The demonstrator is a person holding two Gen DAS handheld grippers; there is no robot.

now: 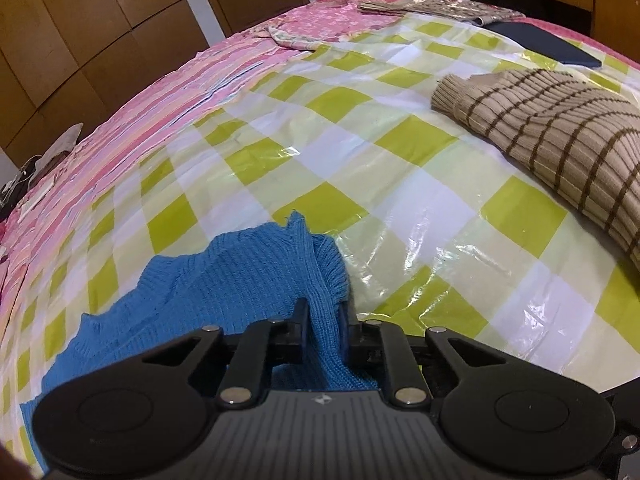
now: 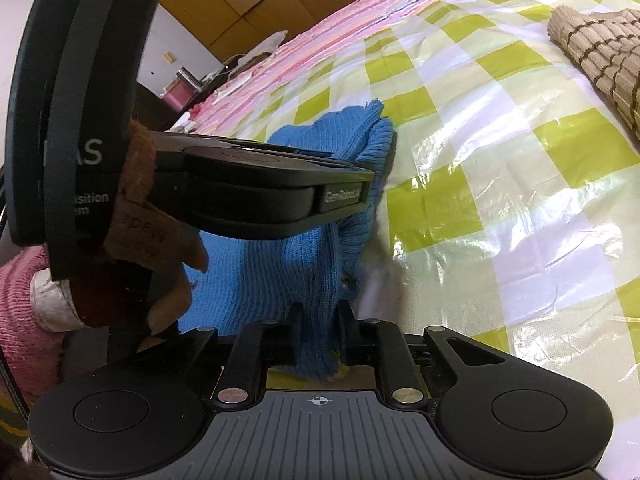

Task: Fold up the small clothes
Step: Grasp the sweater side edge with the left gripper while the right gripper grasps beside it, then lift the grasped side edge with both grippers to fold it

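A blue knit garment (image 1: 224, 280) lies on the green-and-white checked plastic sheet (image 1: 360, 168). My left gripper (image 1: 323, 312) is shut on a bunched fold of the blue garment near its ribbed edge. In the right wrist view, my right gripper (image 2: 320, 312) is shut on another fold of the blue garment (image 2: 280, 280). The left gripper's body (image 2: 260, 184) sits just ahead and to the left of it, held by a gloved hand. Both grips are close together and the fabric is raised off the sheet.
A folded beige sweater with brown stripes (image 1: 560, 136) lies at the right, and shows in the right wrist view (image 2: 600, 56). A dark flat item (image 1: 544, 44) and patterned cloths (image 1: 432, 8) lie at the far end. Pink striped bedding (image 1: 160, 112) borders the sheet on the left.
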